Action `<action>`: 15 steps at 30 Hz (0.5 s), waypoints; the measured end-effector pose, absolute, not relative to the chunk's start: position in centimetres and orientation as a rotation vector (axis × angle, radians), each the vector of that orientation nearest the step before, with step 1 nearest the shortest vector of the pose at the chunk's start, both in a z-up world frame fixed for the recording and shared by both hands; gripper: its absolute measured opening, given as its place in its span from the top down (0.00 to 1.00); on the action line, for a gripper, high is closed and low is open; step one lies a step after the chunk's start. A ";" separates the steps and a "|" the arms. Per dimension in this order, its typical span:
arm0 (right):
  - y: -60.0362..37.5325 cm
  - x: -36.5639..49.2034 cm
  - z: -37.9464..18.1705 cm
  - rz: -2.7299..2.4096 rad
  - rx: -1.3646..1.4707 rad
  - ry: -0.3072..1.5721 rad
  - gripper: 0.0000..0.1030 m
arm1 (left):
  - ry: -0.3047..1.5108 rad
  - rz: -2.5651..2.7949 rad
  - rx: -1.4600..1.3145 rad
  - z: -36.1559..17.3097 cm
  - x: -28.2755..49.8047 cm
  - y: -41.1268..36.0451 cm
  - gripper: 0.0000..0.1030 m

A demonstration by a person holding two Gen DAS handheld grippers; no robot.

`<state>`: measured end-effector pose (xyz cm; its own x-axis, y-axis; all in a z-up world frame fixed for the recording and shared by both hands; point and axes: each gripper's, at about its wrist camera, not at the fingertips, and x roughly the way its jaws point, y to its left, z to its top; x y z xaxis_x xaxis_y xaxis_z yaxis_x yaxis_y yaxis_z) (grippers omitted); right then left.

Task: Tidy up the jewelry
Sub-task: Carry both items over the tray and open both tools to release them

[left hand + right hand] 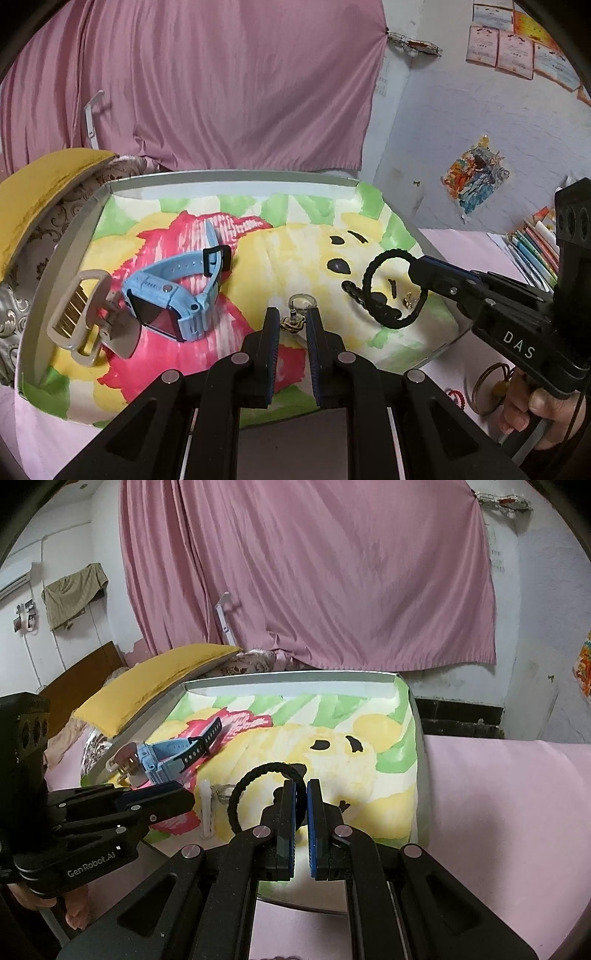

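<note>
- Tray (66, 236) with the flowery cloth already holds a blue watch (173, 295), a beige hair claw (79, 314) and a small ring (303, 301), so a fair bit looks sorted.
- Right gripper (301, 794) has its fingers clenched on a black braided hair tie (255, 775), hanging just above the cloth, not dropped yet.
- Left gripper (291, 321) is nearly closed; something tiny sits at its tips, can't tell if it's pinched.
- Still outside the tray: a thin hoop (487, 387) and a red beaded piece (456, 398).
</note>
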<state>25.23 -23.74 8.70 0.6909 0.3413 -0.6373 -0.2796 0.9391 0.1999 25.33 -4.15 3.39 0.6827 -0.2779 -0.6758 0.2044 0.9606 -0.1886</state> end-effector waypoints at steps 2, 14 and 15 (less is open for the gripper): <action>-23.8 25.3 8.6 0.348 0.093 0.737 0.95 | 0.788 -0.272 -0.107 3.2 25.5 -4.1 0.87; -23.8 24.9 8.9 0.336 0.102 0.713 0.75 | 0.759 -0.259 -0.140 3.5 25.1 -3.4 0.67; -23.7 24.7 9.1 0.330 0.093 0.697 0.75 | 0.746 -0.257 -0.149 3.7 24.9 -3.3 0.64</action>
